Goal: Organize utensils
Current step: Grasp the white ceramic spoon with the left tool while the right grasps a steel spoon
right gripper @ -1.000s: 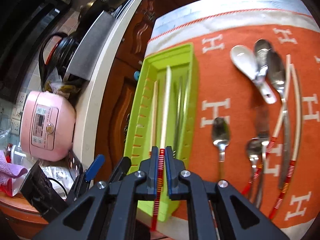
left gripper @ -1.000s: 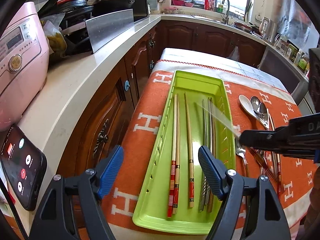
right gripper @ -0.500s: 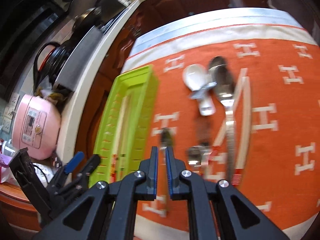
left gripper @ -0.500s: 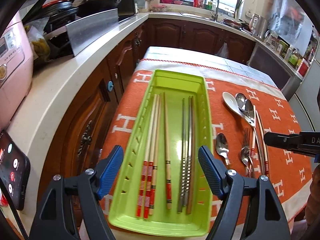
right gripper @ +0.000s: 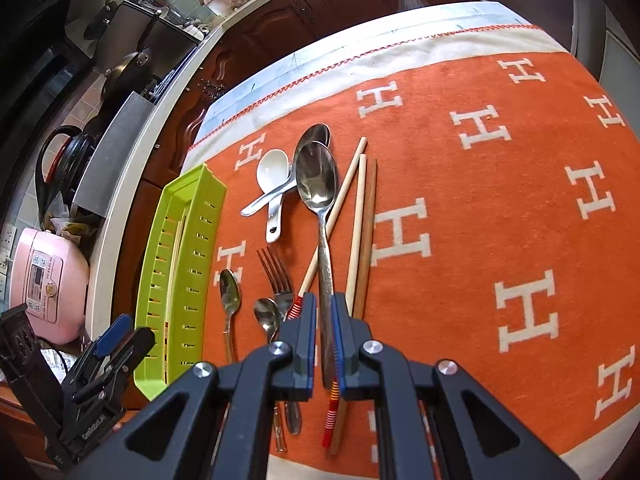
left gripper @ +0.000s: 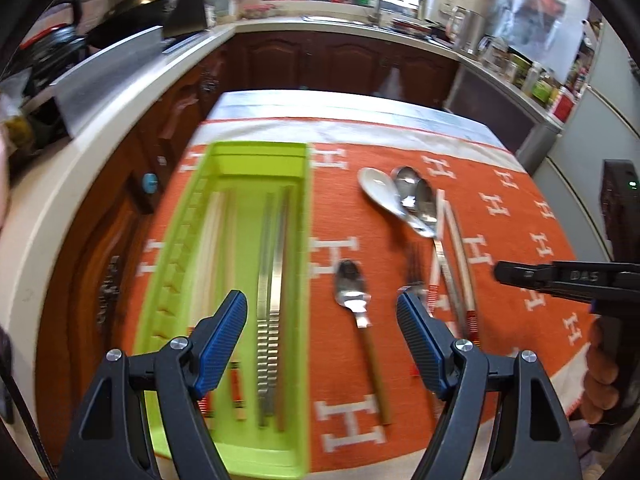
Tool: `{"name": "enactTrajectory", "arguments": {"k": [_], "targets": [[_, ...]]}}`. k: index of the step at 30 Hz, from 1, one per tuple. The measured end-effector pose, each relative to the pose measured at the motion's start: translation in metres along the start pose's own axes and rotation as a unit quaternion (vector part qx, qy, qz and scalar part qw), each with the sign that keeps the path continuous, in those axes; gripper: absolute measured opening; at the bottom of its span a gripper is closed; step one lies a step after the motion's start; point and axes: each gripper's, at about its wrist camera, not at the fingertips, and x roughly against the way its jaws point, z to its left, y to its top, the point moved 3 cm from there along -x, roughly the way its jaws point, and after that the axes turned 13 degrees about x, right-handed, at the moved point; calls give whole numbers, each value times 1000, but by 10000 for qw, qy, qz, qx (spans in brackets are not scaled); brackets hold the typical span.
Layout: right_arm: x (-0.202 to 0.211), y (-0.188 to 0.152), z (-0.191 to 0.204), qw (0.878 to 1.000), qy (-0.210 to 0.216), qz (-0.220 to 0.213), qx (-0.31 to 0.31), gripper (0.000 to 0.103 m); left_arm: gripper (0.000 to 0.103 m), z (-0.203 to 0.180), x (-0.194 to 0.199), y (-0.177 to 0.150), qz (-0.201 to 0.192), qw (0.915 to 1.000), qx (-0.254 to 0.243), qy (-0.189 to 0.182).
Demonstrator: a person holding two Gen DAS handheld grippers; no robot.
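Note:
A lime green tray (left gripper: 298,216) (right gripper: 200,184) lies at the left of the orange cloth and holds several chopsticks (left gripper: 272,280). Loose utensils lie to its right: a white spoon (right gripper: 272,170), a large metal spoon (right gripper: 318,184), a fork (right gripper: 276,276), small spoons (right gripper: 230,296) and chopsticks (right gripper: 358,232). My left gripper (left gripper: 320,340) is open and empty above the tray's near end and a small spoon (left gripper: 352,292). My right gripper (right gripper: 324,320) hangs over the loose pile with its jaws nearly closed and empty, the large spoon's handle showing in the gap.
A white counter (left gripper: 100,128) runs along the left with a pink rice cooker (right gripper: 48,280), pans and a metal sheet (left gripper: 108,76). Brown cabinets (left gripper: 320,64) stand behind the table. The cloth's near edge (left gripper: 440,448) lies just below the grippers.
My right gripper has let the red-striped chopstick go into the tray and moved right, over the loose utensils. My left gripper has shifted right, and stays open.

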Motion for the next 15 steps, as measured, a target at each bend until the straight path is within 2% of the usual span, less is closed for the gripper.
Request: {"name": "enactTrajectory", "arguments": {"k": [4, 8, 15], "targets": [[-3, 0, -2, 9999, 110, 10, 31, 9, 75, -20, -9, 7, 145, 9995, -42, -291], [-6, 7, -3, 9997, 237, -24, 85, 9, 75, -34, -27, 27, 386, 9963, 171, -750], [-9, 29, -14, 9990, 392, -177, 90, 9, 68, -53, -79, 75, 742, 9936, 429, -734]]}}
